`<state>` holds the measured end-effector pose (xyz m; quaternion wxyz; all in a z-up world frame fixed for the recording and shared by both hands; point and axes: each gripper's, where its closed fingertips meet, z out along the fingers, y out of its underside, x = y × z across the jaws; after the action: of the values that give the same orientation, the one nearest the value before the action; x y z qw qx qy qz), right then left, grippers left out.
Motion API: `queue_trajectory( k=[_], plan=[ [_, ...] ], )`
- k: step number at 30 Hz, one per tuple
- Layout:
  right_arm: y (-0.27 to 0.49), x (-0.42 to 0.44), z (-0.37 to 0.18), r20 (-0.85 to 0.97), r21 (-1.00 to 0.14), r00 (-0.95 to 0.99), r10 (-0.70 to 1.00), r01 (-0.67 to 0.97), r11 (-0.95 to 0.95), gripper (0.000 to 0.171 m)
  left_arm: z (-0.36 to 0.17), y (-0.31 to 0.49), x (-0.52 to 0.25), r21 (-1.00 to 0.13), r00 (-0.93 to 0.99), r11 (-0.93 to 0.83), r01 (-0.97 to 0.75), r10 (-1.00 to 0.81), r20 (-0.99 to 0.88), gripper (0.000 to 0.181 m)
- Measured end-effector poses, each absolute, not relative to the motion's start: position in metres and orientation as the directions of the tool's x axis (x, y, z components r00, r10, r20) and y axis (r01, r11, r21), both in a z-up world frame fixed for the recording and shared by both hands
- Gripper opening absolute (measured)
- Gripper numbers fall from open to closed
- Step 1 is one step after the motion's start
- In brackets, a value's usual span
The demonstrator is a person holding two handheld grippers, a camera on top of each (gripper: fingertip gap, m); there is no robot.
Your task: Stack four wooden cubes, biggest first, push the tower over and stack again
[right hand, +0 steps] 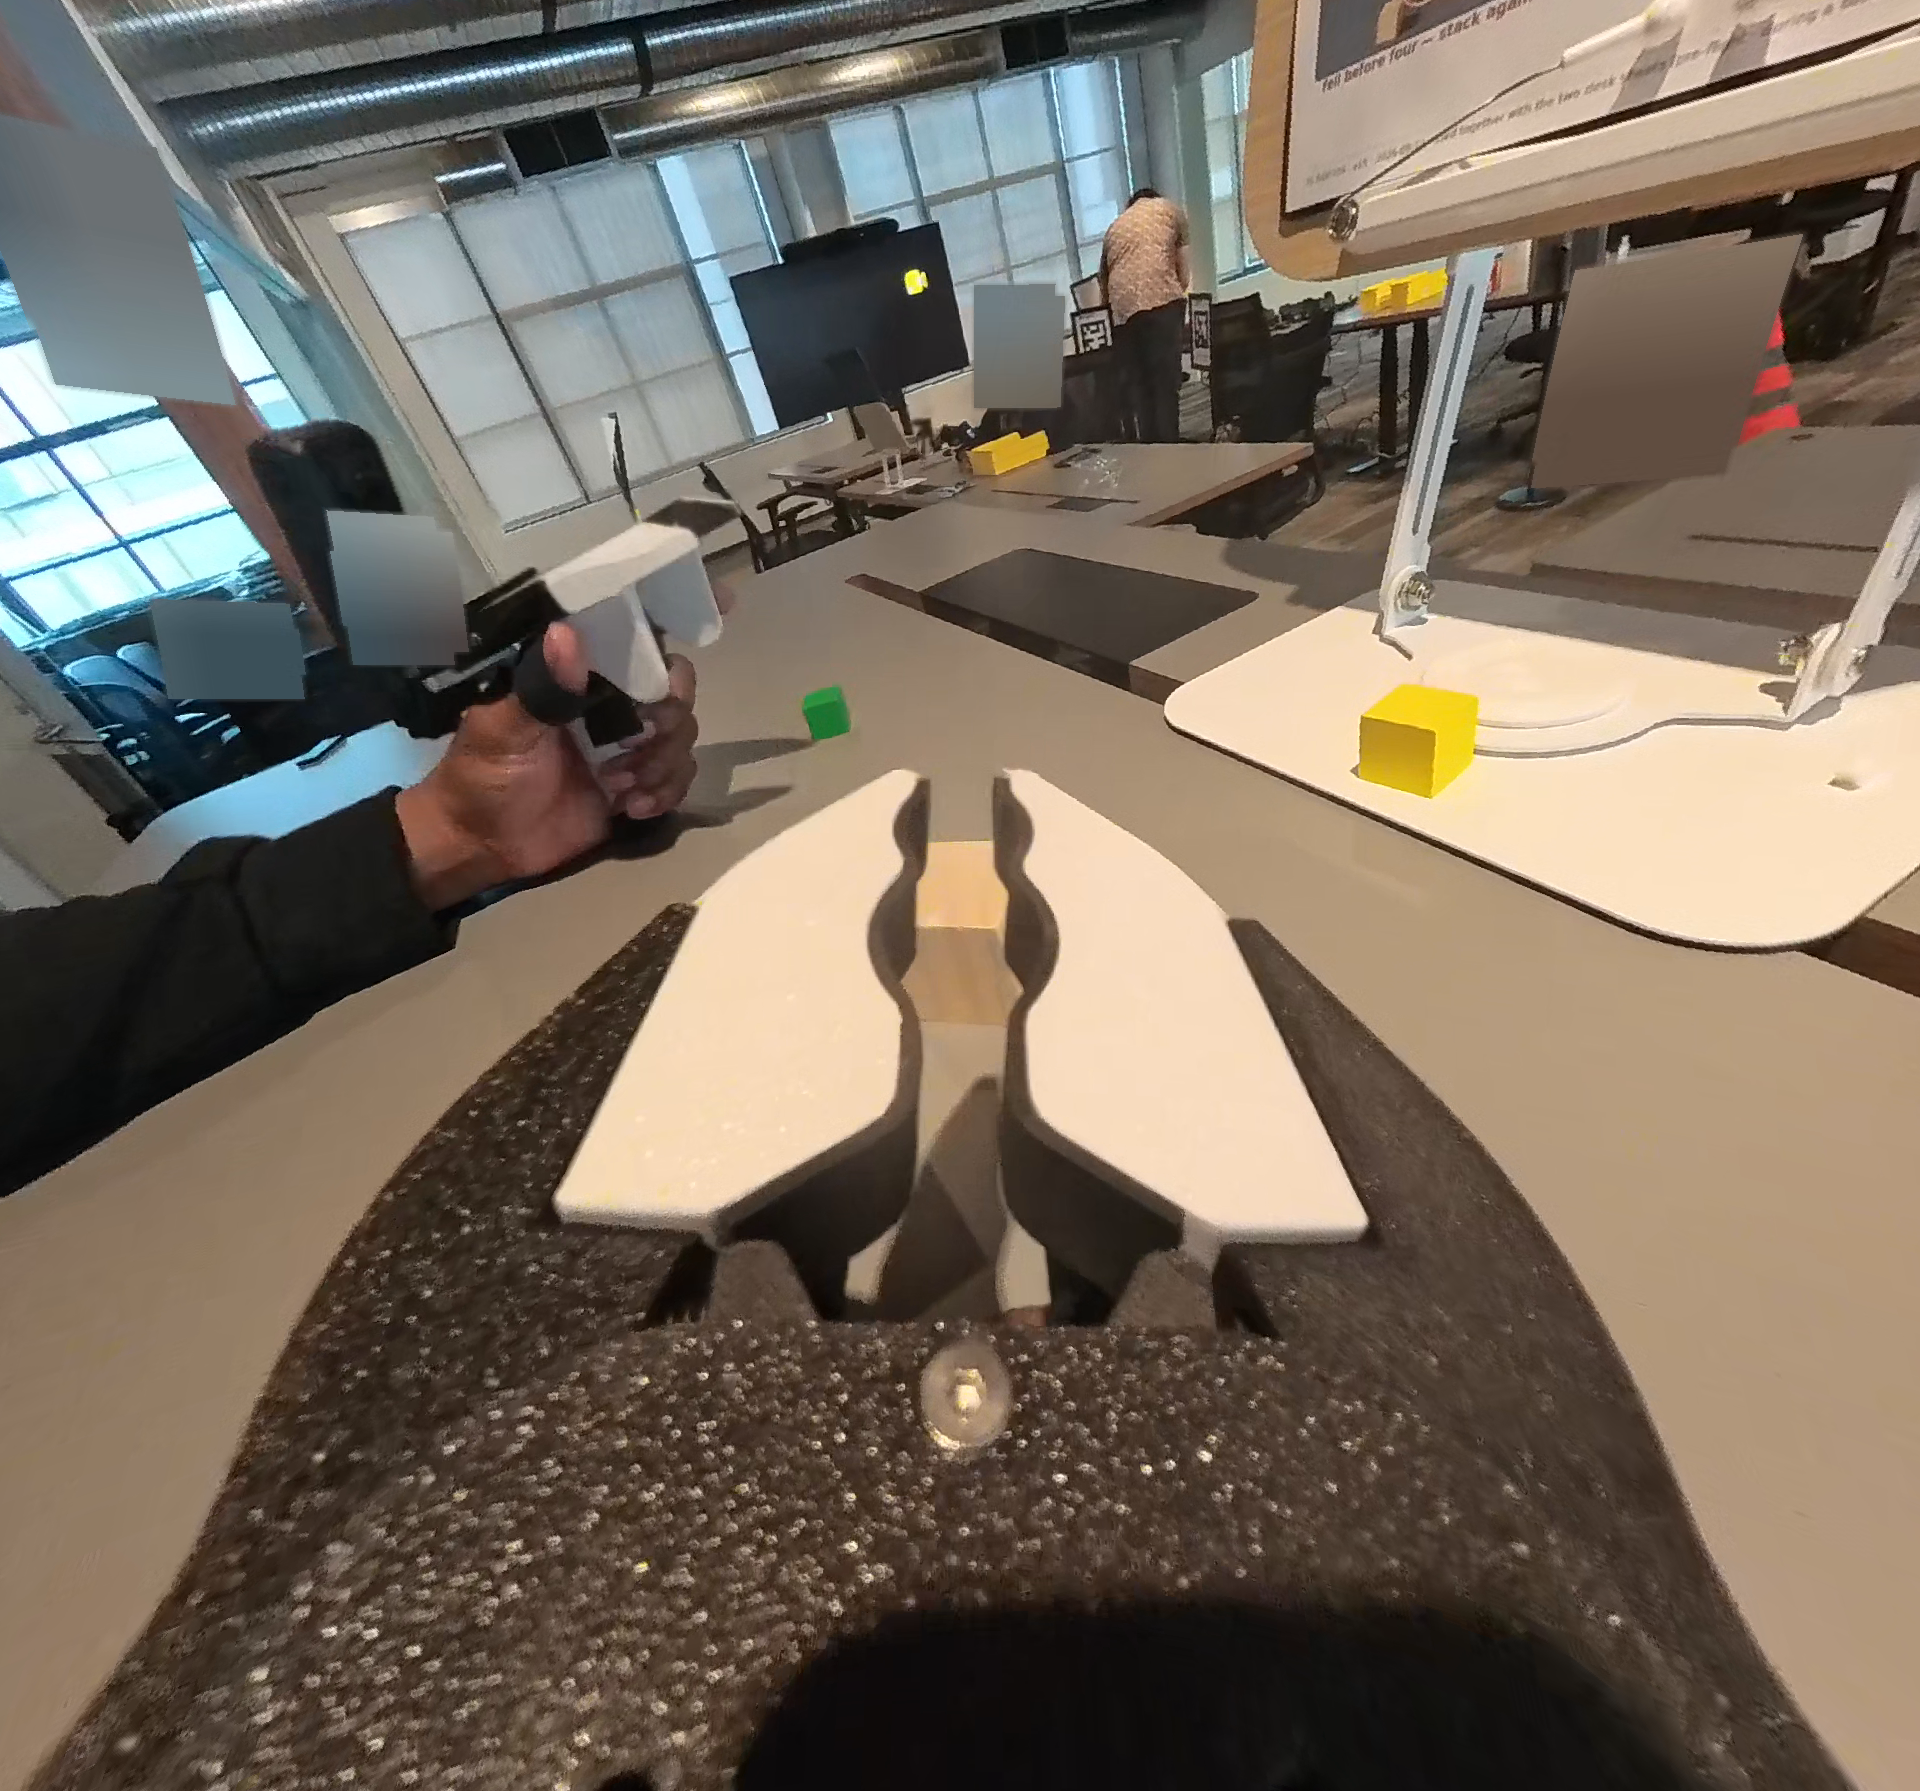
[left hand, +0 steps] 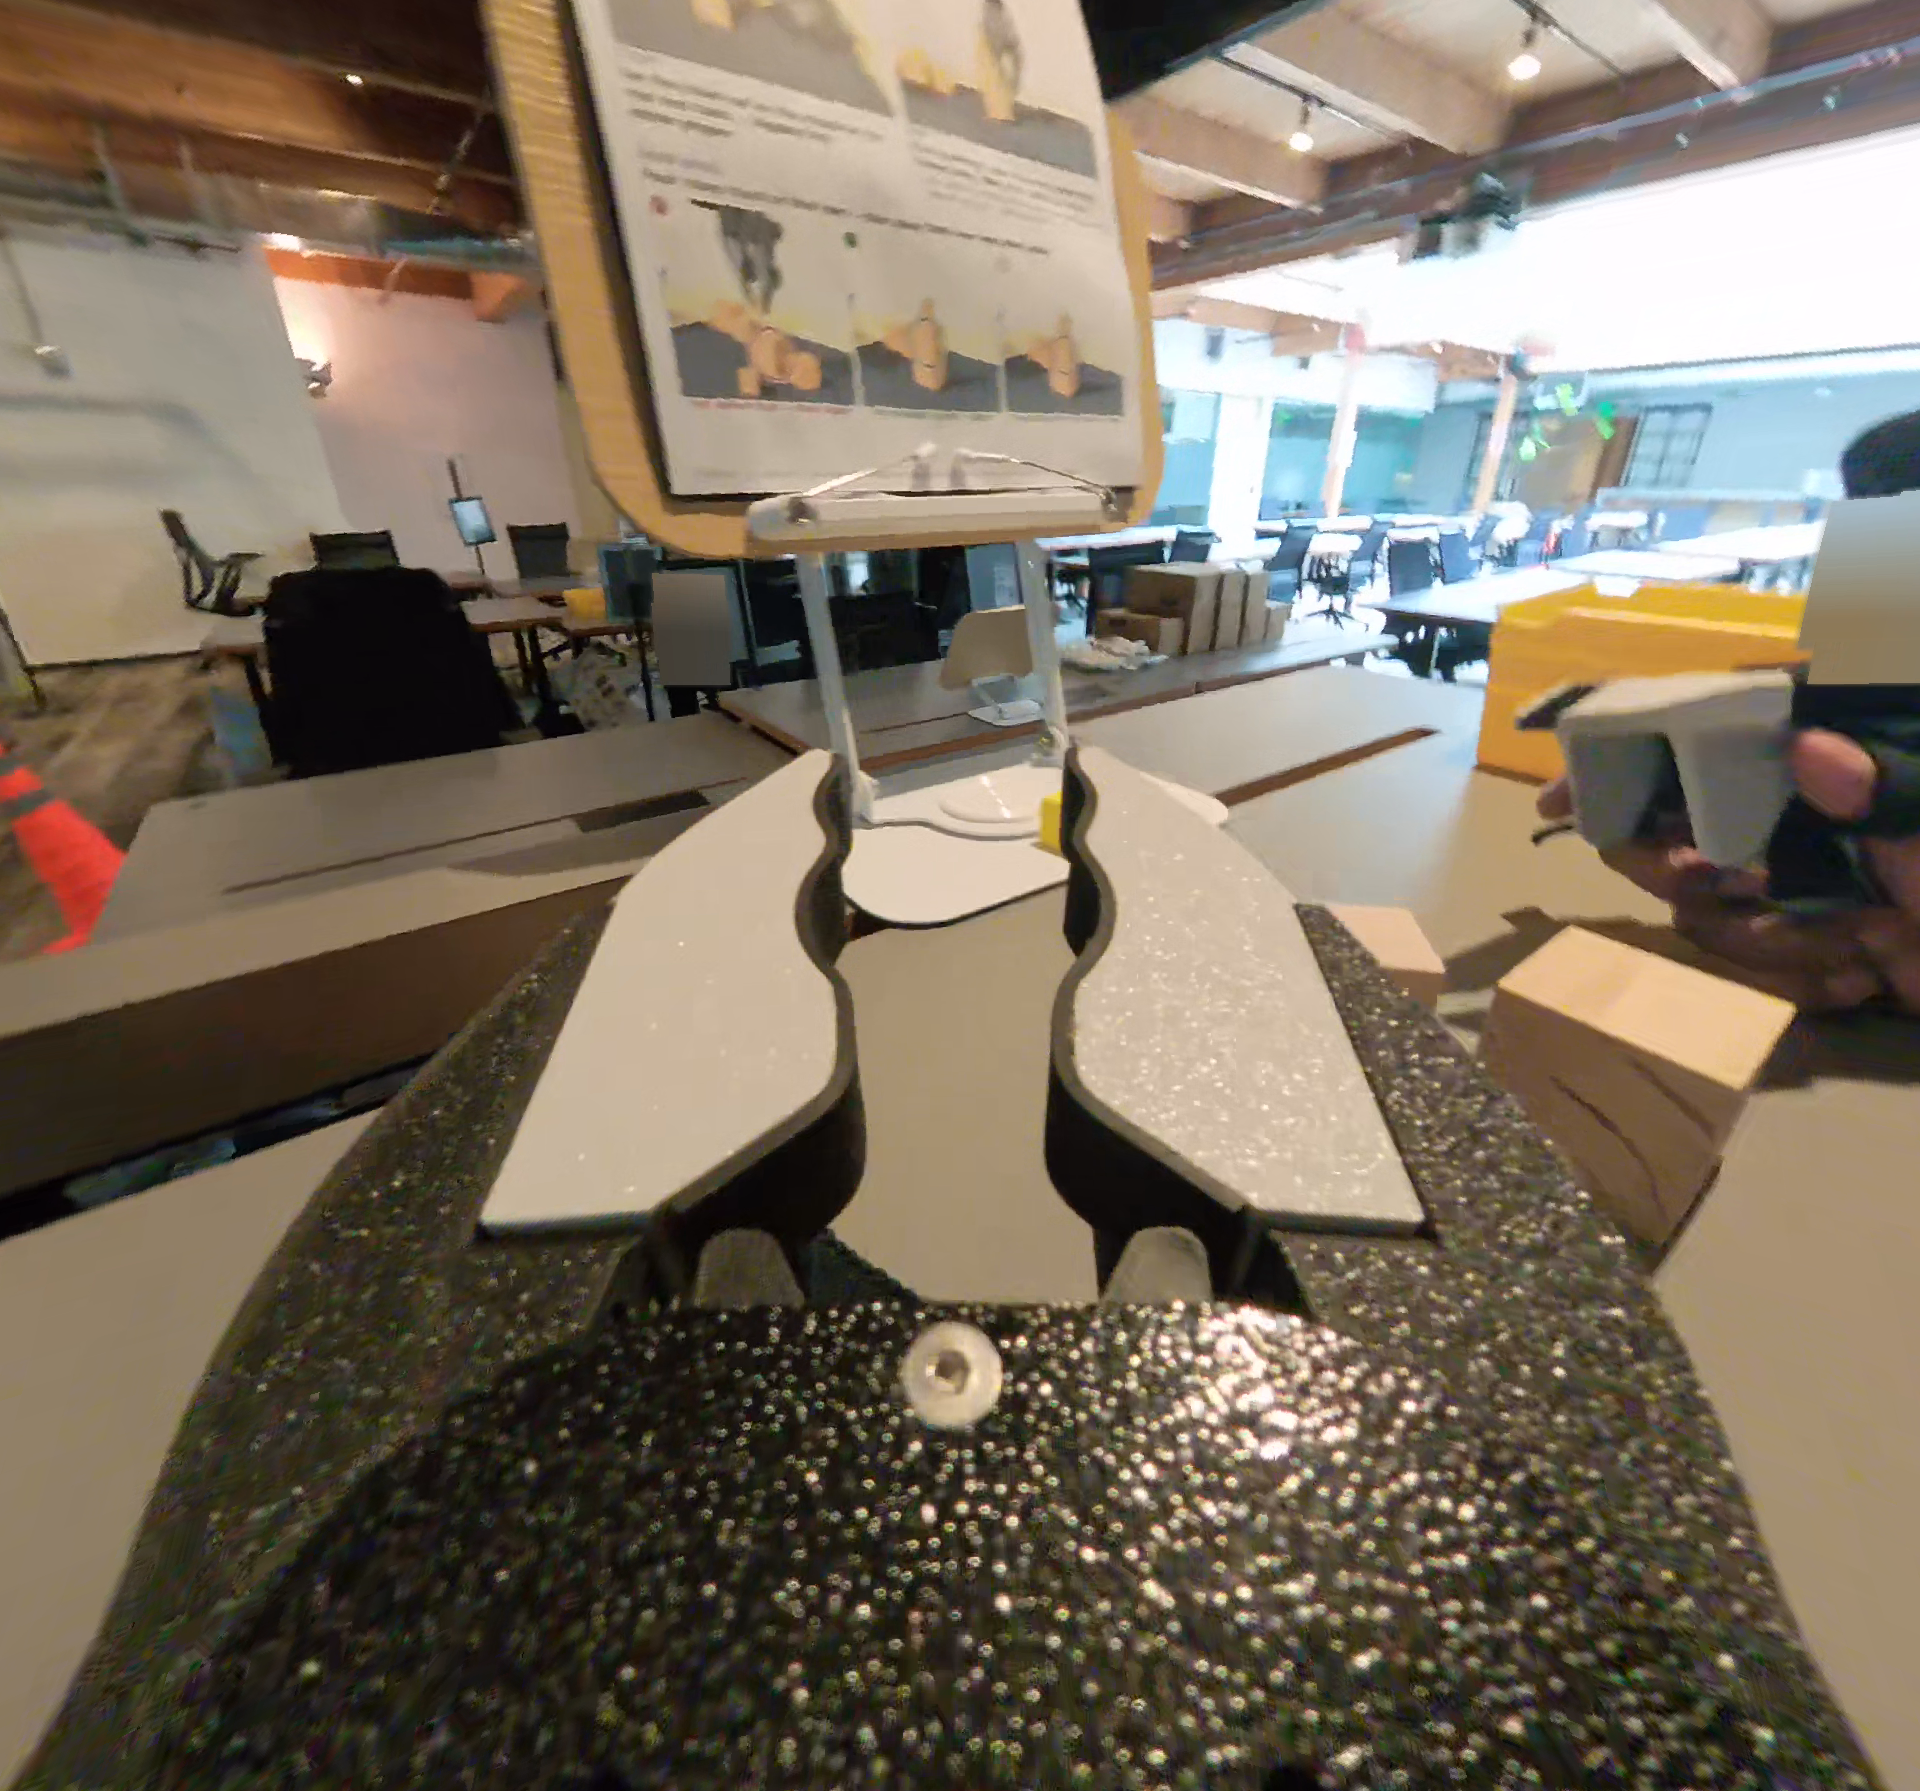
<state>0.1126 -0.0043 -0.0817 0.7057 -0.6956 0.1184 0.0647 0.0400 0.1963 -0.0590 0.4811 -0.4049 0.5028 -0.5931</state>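
My left gripper is open and empty, held low over the grey table. To its right stand a large wooden cube and a smaller wooden cube behind it. A hand holds the right gripper's handle just beyond them. In the right wrist view my right gripper is shut on a small wooden cube held between its fingers. The hand with the left gripper's handle shows at the left of that view.
A white stand base carries a tilted board with an instruction sheet and a yellow cube, also seen in the left wrist view. A small green cube lies on the table. A yellow bin stands far right. About 20 cm separates my left fingertips from my right.
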Motion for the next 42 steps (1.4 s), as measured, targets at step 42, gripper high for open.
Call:
queue_trajectory(
  k=[42],
  plan=[
    [0.096, 0.257, -0.176, 0.083, -0.734, 0.83, -0.551, -0.323, -0.597, 0.055, -0.073, 0.255, 0.046, -0.999, 0.213, -0.015, 0.048, -0.977, 0.025, 0.031]
  ],
)
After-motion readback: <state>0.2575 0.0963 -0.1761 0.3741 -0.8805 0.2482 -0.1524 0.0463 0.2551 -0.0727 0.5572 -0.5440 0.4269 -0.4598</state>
